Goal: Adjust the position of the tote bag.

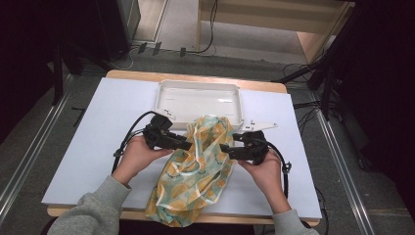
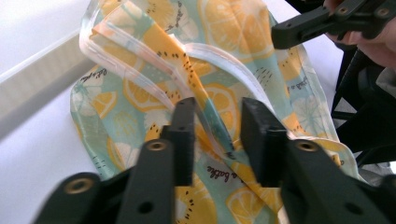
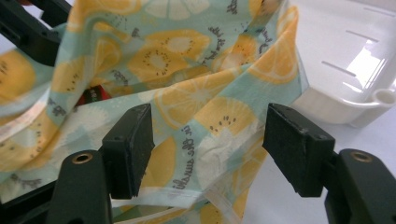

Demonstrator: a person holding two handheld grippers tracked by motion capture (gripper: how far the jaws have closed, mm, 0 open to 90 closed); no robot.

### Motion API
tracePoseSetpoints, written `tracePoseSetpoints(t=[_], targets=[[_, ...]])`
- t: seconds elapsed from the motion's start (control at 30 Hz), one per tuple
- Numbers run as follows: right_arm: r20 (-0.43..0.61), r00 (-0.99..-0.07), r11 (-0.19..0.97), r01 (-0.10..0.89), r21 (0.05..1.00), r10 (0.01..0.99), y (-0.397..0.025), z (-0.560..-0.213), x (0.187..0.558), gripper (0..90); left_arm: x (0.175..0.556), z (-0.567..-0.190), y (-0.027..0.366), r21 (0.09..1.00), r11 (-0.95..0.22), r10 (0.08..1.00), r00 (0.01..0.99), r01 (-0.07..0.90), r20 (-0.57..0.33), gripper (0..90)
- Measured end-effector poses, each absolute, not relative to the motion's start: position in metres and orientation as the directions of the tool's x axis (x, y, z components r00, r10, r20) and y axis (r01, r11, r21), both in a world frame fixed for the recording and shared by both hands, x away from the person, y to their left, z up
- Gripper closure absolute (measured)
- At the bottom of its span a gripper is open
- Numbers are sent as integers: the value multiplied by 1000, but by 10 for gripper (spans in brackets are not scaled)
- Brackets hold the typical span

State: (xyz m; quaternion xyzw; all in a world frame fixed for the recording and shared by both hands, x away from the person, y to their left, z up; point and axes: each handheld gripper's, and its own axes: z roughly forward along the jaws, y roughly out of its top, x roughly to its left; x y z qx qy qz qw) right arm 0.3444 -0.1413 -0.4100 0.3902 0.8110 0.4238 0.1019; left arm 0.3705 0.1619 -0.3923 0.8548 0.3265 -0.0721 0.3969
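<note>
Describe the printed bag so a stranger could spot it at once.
On the white table, just in front of the white tray, lies a crumpled bag between the two grippers. Its pale green fabric printed with orange lemon slices sets it apart.

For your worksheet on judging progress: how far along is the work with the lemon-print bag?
Done: the lemon-print bag lies on the table before the white tray. In hand: the left claw straddles its translucent strap, jaws open; the right claw is open at its side. Left: gripping and moving it.
</note>
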Motion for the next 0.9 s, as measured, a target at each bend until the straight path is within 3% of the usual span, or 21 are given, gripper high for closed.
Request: tracePoseSetpoints(t=[0.1, 0.17, 0.2, 0.23, 0.43, 0.67, 0.9], targets=[[171, -676, 350, 561, 750, 717, -137, -415, 347, 370, 369, -394, 161, 632, -486, 507, 784, 603, -359, 854], [167, -681, 358, 559, 748, 713, -135, -417, 348, 396, 367, -395, 160, 634, -501, 510, 793, 590, -335, 895], [166, -687, 368, 559, 743, 707, -134, -417, 347, 479, 366, -395, 161, 630, -509, 506, 796, 587, -332, 900], [166, -687, 368, 559, 743, 707, -134, -417, 347, 479, 366, -395, 161, 630, -509, 506, 796, 587, -332, 900], [179, -714, 402, 562, 723, 677, -135, -419, 348, 811, 364, -388, 174, 651, -483, 514, 792, 586, -331, 900], [171, -725, 409, 549, 730, 667, -141, -414, 341, 895, 363, -379, 196, 673, -447, 542, 777, 590, -320, 900], [187, -717, 389, 555, 735, 671, -152, -413, 337, 900, 361, -373, 221, 683, -409, 587, 748, 605, -311, 900]])
